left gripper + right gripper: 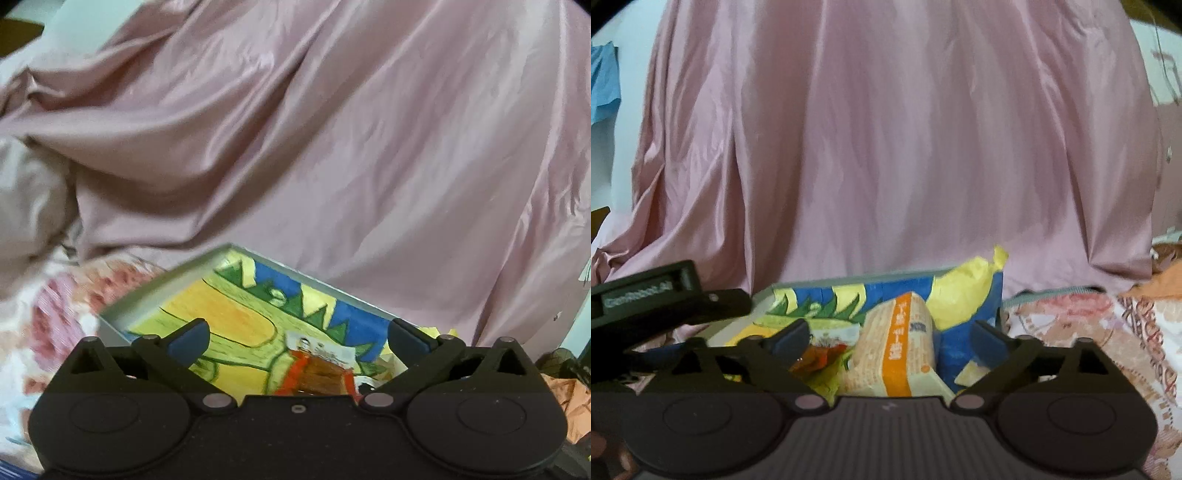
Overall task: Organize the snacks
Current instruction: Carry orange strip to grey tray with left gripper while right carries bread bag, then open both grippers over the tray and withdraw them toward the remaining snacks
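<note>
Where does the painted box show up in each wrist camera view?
Left wrist: painted box sits bottom centre, tilted, its corner toward the top, just beyond the open hand-held gripper.
Right wrist: painted box sits bottom centre, holding snack packs.
Shared landmark: pink curtain behind it.

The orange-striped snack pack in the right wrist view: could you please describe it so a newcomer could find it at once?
Start at the pink curtain behind everything, then drop to the colourfully painted box before it. The orange-striped snack pack leans inside, ahead of the open right claw. Unlike the yellow bag behind, it is a beige wafer-like block with one orange band.
</note>
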A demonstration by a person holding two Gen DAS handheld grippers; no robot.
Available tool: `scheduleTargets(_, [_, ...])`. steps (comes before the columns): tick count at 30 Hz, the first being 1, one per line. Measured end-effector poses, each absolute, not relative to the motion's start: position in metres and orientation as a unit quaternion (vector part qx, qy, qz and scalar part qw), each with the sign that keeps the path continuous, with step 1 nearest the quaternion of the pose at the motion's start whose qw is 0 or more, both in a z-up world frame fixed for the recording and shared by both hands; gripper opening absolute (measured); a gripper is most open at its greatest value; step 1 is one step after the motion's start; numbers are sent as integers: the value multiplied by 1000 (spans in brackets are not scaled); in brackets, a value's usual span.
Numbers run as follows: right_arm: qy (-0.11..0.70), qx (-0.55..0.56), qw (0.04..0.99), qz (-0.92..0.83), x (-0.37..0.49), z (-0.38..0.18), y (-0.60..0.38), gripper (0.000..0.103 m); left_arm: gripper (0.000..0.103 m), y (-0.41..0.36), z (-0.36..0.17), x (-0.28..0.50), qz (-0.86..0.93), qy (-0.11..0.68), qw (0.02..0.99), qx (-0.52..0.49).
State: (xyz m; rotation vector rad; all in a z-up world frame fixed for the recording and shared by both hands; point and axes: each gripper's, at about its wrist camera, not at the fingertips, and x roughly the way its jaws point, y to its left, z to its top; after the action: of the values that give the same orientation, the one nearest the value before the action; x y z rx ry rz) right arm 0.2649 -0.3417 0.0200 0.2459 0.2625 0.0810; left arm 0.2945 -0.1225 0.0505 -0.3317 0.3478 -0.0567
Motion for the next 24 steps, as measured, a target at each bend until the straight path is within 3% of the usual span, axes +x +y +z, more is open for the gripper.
scheduleTargets(13, [49,47,996,58,204,35,-311,103,102,-79,68,224,6,145,981,-131])
scheduleTargets(24, [42,20,996,70,155,38,-284,103,102,-37,50,164,20,157,980,-117])
